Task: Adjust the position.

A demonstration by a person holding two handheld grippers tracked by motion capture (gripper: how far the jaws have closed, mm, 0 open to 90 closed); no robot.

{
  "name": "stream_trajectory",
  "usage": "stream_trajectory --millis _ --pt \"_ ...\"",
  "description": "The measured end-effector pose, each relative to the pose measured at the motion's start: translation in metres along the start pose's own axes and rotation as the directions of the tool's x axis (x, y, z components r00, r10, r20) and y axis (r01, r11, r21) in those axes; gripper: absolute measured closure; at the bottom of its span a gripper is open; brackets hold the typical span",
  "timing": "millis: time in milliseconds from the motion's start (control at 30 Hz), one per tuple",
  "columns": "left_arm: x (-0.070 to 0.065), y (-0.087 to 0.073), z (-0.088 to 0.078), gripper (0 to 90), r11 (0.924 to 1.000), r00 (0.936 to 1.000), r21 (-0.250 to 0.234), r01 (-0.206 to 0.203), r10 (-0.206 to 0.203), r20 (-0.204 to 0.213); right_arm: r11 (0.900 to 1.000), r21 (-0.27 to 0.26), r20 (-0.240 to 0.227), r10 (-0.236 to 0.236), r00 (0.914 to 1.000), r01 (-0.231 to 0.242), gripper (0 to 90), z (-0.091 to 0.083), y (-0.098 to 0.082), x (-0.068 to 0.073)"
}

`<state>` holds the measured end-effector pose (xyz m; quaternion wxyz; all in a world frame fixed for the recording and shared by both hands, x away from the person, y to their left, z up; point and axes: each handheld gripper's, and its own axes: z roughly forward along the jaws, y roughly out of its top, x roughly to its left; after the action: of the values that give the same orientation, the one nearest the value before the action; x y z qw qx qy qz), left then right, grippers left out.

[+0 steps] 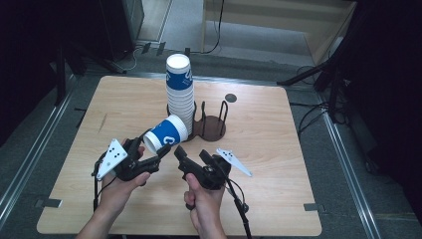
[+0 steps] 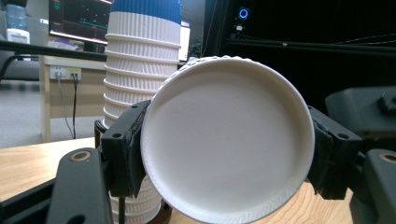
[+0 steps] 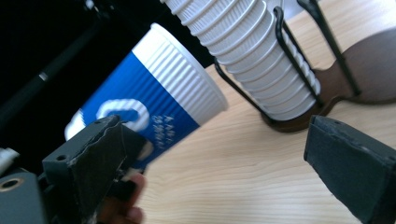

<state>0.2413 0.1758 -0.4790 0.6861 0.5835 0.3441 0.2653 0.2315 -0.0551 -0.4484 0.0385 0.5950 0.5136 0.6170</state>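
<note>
One cup's white base (image 2: pixel 227 140) between left tool (image 1: pixel 149 155) jaws.

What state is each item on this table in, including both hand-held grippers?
Single cup: lying sideways, clamped near its base, off the table.
Cup stack: upright, nested, standing in the holder.
Cup holder: upright on the table, its other slot empty.
Left hand-held gripper: shut on the single cup.
Right hand-held gripper: open, holding nothing.

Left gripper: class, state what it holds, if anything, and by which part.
The left gripper holds a single blue-and-white ribbed paper cup, lying on its side, clamped across its base end, one jaw on each side. The right gripper is open, holding nothing.
</note>
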Motion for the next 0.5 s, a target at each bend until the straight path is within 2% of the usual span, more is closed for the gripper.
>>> stream_trajectory --millis 33,67,167,200,233,267,300,333,367,467,500 --pt "-0.0001 0.0001 0.0001 27.7 1.0000 1.0000 -0.002 0.005 -0.005 -0.001 0.999 -0.001 -0.007 0.037 0.9993 -0.037 4.9 -0.0002 0.0011 0.0002" --pt "-0.0001 0.0001 0.0001 27.7 1.0000 1.0000 -0.002 0.005 -0.005 -0.001 0.999 -0.001 -0.007 0.037 0.9993 -0.037 4.9 -0.0002 0.0011 0.0002" --pt "0.0012 0.0005 -0.0004 27.7 0.9999 0.9999 -0.002 0.014 -0.014 0.000 0.989 -0.020 -0.044 0.143 0.9888 -0.144 4.5 -0.0009 0.0048 -0.0021" --pt "0.0016 0.0006 -0.0005 27.7 0.9999 0.9999 -0.002 0.012 -0.012 -0.001 0.985 -0.021 -0.051 0.172 0.9838 -0.173 4.5 -0.0003 0.0059 -0.0020" --pt "0.0020 0.0008 -0.0007 27.7 0.9999 0.9999 -0.005 0.013 -0.013 -0.002 0.975 -0.018 -0.075 0.220 0.9727 -0.222 4.5 0.0011 0.0075 -0.0015" --pt "0.0020 0.0008 -0.0007 27.7 0.9999 0.9999 -0.005 0.013 -0.013 -0.002 0.975 -0.018 -0.075 0.220 0.9727 -0.222 4.5 0.0011 0.0075 -0.0015" --pt "0.0018 0.0008 -0.0007 27.7 0.9999 0.9999 -0.005 0.012 -0.012 -0.002 0.967 -0.015 -0.082 0.252 0.9642 -0.254 4.5 0.0028 0.0084 -0.0016" --pt "0.0016 0.0008 -0.0008 27.7 0.9999 0.9999 -0.006 0.012 -0.012 -0.002 0.967 -0.015 -0.082 0.252 0.9642 -0.254 4.5 0.0028 0.0084 -0.0016" --pt "0.0015 0.0009 -0.0008 27.7 0.9999 0.9999 -0.006 0.010 -0.010 -0.001 0.962 -0.008 -0.085 0.273 0.9584 -0.274 4.5 0.0036 0.0087 -0.0018" --pt "0.0000 0.0011 -0.0008 27.7 0.9999 1.0000 -0.010 -0.005 0.005 -0.001 0.932 0.023 -0.088 0.363 0.9275 -0.363 5.0 0.0077 0.0088 -0.0033" --pt "0.0000 0.0011 -0.0008 27.7 0.9999 1.0000 -0.010 -0.005 0.005 -0.001 0.932 0.023 -0.088 0.363 0.9275 -0.363 5.0 0.0077 0.0088 -0.0033"
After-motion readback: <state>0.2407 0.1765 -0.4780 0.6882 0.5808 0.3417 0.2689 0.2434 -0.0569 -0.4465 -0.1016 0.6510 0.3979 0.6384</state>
